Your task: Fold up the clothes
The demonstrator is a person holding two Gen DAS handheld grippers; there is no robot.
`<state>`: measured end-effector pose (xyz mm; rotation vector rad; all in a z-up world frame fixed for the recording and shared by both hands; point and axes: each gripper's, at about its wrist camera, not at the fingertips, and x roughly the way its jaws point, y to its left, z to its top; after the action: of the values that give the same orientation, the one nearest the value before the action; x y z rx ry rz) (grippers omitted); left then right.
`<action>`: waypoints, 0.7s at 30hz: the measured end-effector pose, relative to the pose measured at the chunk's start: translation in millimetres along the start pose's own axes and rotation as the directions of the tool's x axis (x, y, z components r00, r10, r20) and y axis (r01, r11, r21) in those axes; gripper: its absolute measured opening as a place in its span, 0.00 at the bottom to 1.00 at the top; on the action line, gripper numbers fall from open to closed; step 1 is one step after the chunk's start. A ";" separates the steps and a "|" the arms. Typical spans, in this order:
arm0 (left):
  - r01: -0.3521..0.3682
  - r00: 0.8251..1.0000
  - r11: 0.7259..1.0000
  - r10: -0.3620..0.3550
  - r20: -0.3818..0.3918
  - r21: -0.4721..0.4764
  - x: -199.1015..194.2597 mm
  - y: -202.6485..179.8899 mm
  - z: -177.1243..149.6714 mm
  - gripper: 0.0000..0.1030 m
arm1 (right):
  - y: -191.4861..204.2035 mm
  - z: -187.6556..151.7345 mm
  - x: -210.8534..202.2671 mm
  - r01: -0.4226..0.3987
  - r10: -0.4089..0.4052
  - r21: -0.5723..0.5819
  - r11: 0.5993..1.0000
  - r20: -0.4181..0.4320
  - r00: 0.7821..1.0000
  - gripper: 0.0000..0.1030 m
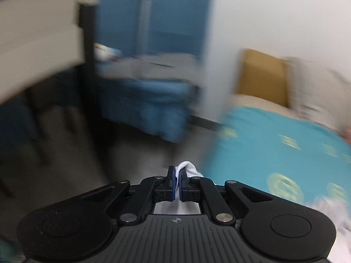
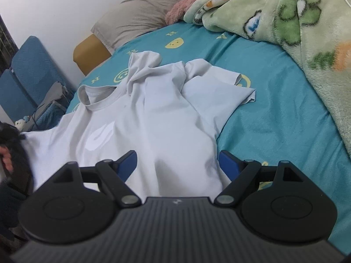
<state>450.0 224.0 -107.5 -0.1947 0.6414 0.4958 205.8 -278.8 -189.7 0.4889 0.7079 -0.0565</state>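
A white T-shirt (image 2: 153,118) lies rumpled on the teal bed sheet (image 2: 274,100), collar to the left, sleeves bunched at the far side. My right gripper (image 2: 177,162) hovers low over the shirt's near part, open, blue pads wide apart with cloth below them. In the blurred left wrist view my left gripper (image 1: 177,175) is shut on a fold of the white T-shirt (image 1: 186,168) that sticks up between the blue pads. The left gripper sits off the bed's left edge, over the floor. A person's hand (image 2: 6,155) shows at the left edge of the right wrist view.
A green patterned blanket (image 2: 296,32) is heaped along the bed's right side, a grey pillow (image 2: 142,15) lies at the head. Blue chairs (image 1: 153,65) stand beside the bed with clutter on a seat. A yellow headboard (image 1: 261,74) and white wall lie beyond.
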 end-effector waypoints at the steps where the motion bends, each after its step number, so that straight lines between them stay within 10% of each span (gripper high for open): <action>1: -0.010 1.000 1.000 0.010 0.002 -0.026 0.5 3.1 4.3 0.05 | 0.0 0.1 0.5 0.000 0.000 0.001 1.000 0.000 1.000 0.81; 6: 0.022 0.999 0.998 -0.024 -0.030 -0.067 -4.8 20.3 -14.4 0.52 | 1.9 0.5 -0.1 -0.002 0.002 -0.006 1.000 0.007 1.000 0.81; 10: 0.098 0.977 0.967 -0.138 -0.162 -0.234 -9.2 58.2 -63.8 0.54 | 1.6 1.9 -3.2 -0.017 0.017 0.008 1.000 0.010 1.000 0.81; 16: 0.111 0.879 0.797 -0.358 -0.316 -0.593 -10.6 114.5 -153.8 0.54 | 3.1 2.7 -11.1 -0.037 0.036 0.028 0.999 0.015 0.999 0.81; 21: 0.161 0.873 0.761 -0.407 -0.269 -0.629 -7.9 121.1 -174.7 0.53 | 5.4 0.5 -13.2 -0.041 0.041 0.021 0.999 0.013 0.999 0.81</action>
<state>292.5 269.5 -243.0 -1.0043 0.8170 0.3376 197.1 -275.7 -178.7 0.5231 0.6855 -0.0283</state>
